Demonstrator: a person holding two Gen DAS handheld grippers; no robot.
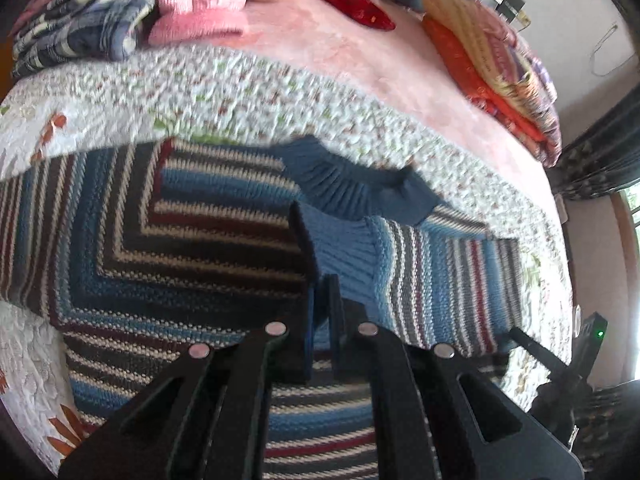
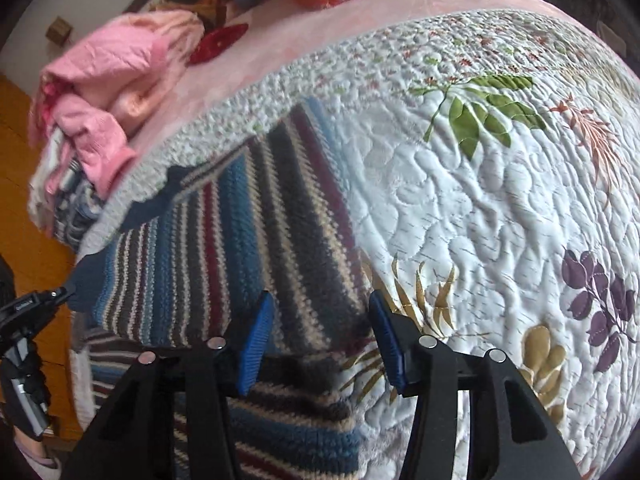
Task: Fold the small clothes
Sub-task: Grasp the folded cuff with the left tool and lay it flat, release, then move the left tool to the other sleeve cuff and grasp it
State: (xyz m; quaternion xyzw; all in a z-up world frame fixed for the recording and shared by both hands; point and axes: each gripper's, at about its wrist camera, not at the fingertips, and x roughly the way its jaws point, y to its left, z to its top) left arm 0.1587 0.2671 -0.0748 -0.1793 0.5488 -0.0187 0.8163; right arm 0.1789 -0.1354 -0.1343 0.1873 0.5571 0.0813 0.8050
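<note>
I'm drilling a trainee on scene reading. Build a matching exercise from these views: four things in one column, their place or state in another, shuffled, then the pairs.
Things:
1. left tool
2. right tool
3. pink clothes
4. sweater

Places or states:
A. open, poised over the striped knit's edge
B. heaped at the far side of the bed
C. closed on ribbed blue fabric
D. striped, lying on the flowered quilt

Pairs: 1-C, 2-A, 3-B, 4-D
</note>
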